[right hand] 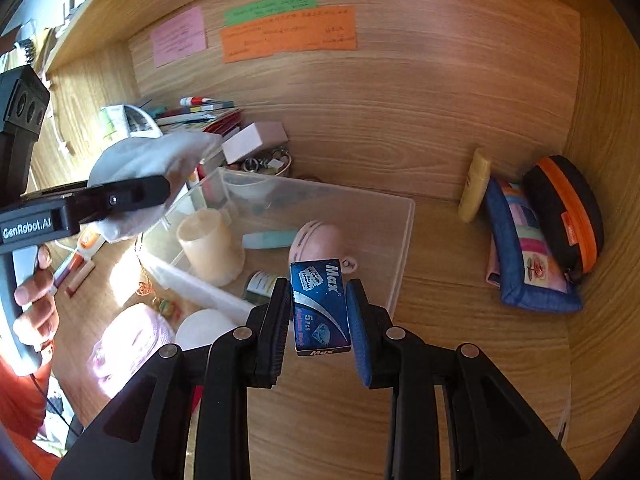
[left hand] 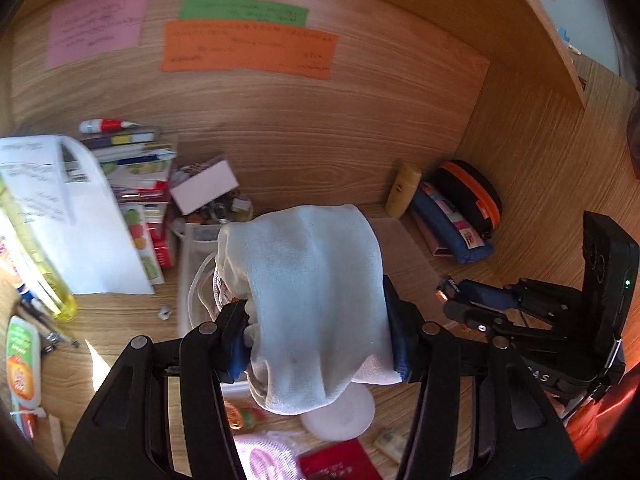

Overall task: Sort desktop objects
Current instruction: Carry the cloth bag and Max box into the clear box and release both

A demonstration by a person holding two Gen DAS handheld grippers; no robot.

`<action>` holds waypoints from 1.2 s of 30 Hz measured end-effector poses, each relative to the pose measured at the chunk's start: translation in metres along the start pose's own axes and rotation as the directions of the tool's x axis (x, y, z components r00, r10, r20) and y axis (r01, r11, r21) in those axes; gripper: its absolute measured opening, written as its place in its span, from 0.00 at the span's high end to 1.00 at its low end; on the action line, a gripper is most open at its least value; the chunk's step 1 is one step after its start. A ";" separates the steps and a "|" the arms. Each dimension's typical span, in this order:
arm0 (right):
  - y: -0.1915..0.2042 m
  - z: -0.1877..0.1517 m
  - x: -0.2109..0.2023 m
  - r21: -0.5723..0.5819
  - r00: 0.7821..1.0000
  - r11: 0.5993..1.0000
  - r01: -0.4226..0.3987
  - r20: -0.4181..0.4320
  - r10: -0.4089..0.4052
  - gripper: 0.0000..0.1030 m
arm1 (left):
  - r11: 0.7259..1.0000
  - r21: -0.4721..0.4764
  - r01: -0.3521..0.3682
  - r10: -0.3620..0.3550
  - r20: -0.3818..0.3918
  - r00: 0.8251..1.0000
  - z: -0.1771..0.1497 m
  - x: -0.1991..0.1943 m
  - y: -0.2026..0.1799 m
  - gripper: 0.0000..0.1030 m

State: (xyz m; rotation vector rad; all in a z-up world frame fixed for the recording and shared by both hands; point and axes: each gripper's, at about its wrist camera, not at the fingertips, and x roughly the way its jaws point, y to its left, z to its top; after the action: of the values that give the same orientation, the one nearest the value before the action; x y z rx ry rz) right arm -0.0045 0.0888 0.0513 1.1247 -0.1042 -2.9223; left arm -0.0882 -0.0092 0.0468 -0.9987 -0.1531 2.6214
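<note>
Hands both full: my left gripper [left hand: 316, 336] clamps the white cloth [left hand: 316, 304], my right gripper [right hand: 320, 312] pinches the razor-blade box [right hand: 320, 308] above the clear bin [right hand: 400, 248], probably for sorting.

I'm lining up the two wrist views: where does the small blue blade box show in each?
Left wrist view: the blue blade box is at right of centre, held by the right gripper.
Right wrist view: it stands at bottom centre, clamped between the fingers.
Shared landmark: the orange paper note on the back panel.
</note>
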 end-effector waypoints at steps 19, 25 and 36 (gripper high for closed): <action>-0.013 0.013 0.070 -0.047 0.988 0.998 0.042 -0.144 -0.048 0.75 | 0.997 0.063 -0.036 0.047 -0.178 0.983 0.007 0.098 -0.012 0.47; -0.010 0.017 0.085 -0.072 0.984 0.996 0.054 -0.165 -0.065 0.75 | 0.995 0.094 -0.037 0.056 -0.208 0.976 0.000 0.112 -0.012 0.47; -0.007 0.020 0.096 -0.091 0.981 0.995 0.047 -0.181 -0.063 0.76 | 0.996 0.092 -0.012 0.033 -0.224 0.974 0.001 0.109 -0.012 0.43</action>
State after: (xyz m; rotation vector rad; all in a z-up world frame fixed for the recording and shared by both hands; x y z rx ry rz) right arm -0.0892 0.0936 0.0009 1.3970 0.0549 -2.8197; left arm -0.1613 0.0396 -0.0182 -1.2611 0.0311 2.4867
